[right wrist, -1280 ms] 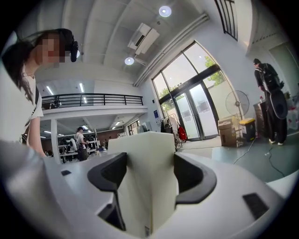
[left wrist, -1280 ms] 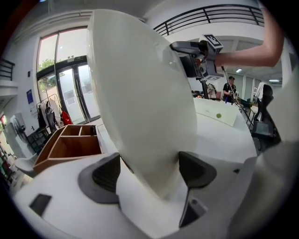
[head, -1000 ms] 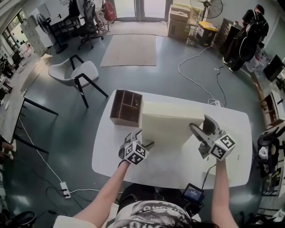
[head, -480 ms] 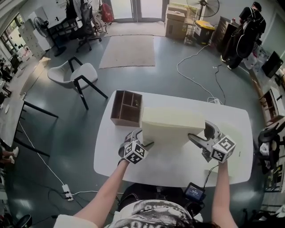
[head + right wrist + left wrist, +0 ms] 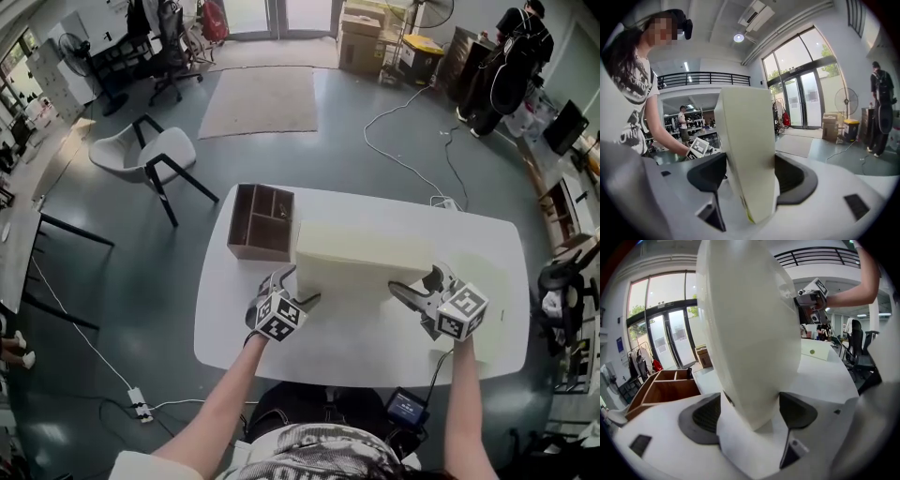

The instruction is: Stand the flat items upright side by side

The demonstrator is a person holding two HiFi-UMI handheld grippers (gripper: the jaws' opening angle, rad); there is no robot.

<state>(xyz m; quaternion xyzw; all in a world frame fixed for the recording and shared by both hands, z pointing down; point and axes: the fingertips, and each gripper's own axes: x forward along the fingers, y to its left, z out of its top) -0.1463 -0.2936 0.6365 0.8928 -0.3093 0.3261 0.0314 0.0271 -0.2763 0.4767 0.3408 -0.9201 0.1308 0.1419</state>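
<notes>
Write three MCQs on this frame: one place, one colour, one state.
1. Relative to the box, the tray sits:
A on top of it
B beside its left end, on the table
C under the table

2. The tray is:
A blue
B brown
C green

3. The left gripper is:
A open and empty
B lying on the table
C shut on the box's end

Key:
1 B, the head view shows it on the tabletop by the box's left end.
2 B, its walls and dividers are brown wood.
3 C, the left gripper view shows both pads pressed against the box's faces.
</notes>
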